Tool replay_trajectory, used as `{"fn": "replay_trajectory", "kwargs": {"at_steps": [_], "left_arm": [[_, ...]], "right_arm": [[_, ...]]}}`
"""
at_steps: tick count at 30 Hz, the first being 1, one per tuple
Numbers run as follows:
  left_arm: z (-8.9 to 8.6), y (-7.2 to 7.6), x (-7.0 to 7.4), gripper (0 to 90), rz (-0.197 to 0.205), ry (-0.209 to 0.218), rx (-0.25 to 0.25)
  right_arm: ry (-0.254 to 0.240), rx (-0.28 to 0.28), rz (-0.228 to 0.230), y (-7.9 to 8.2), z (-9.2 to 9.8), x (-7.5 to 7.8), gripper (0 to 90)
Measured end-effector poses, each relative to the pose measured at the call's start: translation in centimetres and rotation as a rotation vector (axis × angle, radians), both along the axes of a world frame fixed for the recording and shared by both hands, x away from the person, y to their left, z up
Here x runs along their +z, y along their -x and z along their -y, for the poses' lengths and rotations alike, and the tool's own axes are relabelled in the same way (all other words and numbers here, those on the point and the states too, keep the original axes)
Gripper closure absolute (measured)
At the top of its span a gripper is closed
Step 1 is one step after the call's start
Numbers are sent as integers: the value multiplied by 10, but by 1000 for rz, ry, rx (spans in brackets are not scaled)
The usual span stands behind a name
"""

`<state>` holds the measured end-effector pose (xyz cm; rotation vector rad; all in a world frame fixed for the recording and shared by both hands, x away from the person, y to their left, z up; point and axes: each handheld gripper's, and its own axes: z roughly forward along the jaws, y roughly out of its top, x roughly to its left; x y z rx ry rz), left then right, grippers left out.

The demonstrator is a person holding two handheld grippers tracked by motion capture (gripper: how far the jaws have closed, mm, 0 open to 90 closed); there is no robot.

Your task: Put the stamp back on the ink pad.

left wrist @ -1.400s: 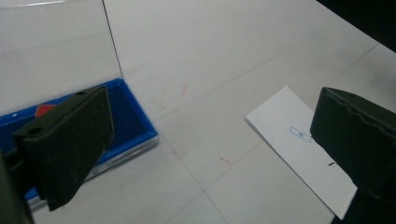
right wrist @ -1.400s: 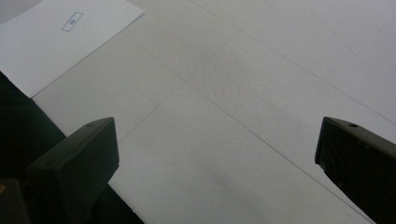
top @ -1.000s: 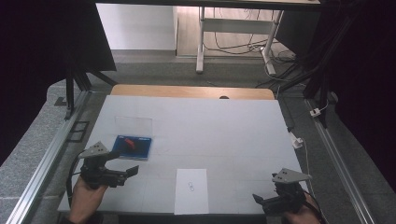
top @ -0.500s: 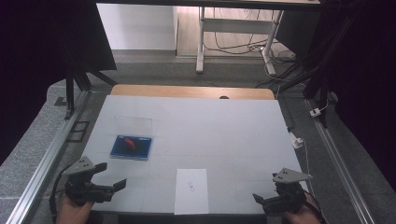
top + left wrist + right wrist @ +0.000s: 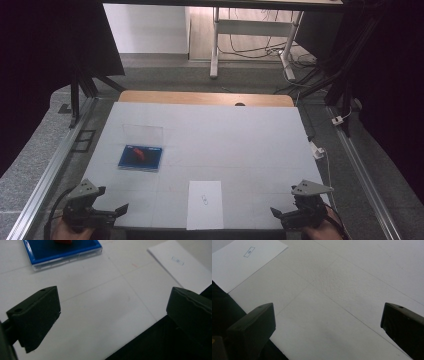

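A blue case [image 5: 140, 156] with a red item on it lies flat on the left half of the white table [image 5: 240, 145]; its near edge also shows in the left gripper view [image 5: 62, 253]. A white sheet [image 5: 205, 204] with a small printed mark lies at the front middle. My left gripper [image 5: 116, 210] hovers at the front left corner, well short of the case, open and empty [image 5: 113, 305]. My right gripper [image 5: 281, 214] stands open and empty at the front right corner [image 5: 328, 312], with the sheet [image 5: 244, 260] off to its left.
A clear plastic piece [image 5: 143, 134] lies just beyond the blue case. A wooden strip [image 5: 205, 97] borders the table's far edge. Metal rails [image 5: 50, 175] run along both sides, and a white plug with a cable [image 5: 318, 151] sits off the right edge.
My left gripper has drawn back from beside the blue case toward the near left corner of the table, staying open. The right gripper has not moved.
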<state>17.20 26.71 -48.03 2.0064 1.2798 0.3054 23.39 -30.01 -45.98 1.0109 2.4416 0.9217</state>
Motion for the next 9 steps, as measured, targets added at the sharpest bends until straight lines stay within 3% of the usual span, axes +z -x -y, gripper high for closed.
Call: {"fn": "replay_trajectory", "kwargs": {"at_steps": [5, 9], "left_arm": [[2, 1, -1, 0, -29, -30, 0], [1, 0, -1, 0, -34, -10, 0]], "right_arm": [[0, 0, 0, 0, 0, 0, 0], [6, 1, 0, 0, 0, -1, 0]]}}
